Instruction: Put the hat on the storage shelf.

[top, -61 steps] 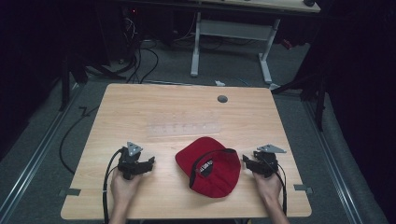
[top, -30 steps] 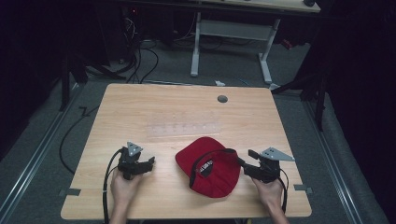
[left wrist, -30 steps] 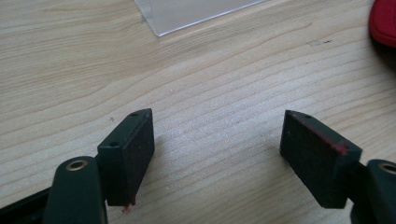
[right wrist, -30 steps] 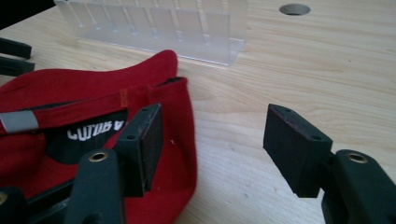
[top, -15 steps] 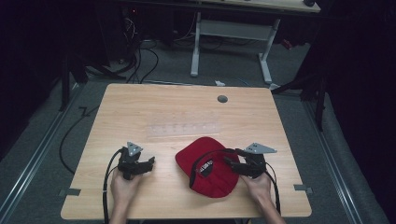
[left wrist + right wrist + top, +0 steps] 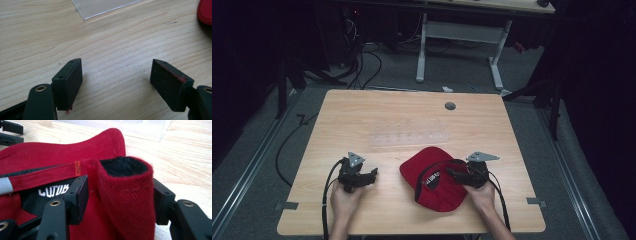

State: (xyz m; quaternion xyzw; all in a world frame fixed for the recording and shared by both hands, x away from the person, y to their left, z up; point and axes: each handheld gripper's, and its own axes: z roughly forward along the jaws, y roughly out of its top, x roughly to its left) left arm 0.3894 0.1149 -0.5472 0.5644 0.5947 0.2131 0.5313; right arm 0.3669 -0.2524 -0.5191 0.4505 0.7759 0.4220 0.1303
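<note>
Red fabric cap (image 6: 435, 184) with black lining on the near right of the light wooden table (image 6: 382, 115), right gripper (image 6: 455, 175) closing around its folded edge, pads not clearly pressing, left gripper (image 6: 373, 174) spread wide, nothing between, resting left of the cap

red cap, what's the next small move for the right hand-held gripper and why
Probably close the right hand-held gripper fully on the red cap. Its jaws have just been closing, and a fold of the cap's edge stands between them, but the pads don't seem to clamp it yet. The left hand-held gripper rests open on the table, so it isn't helping.
</note>
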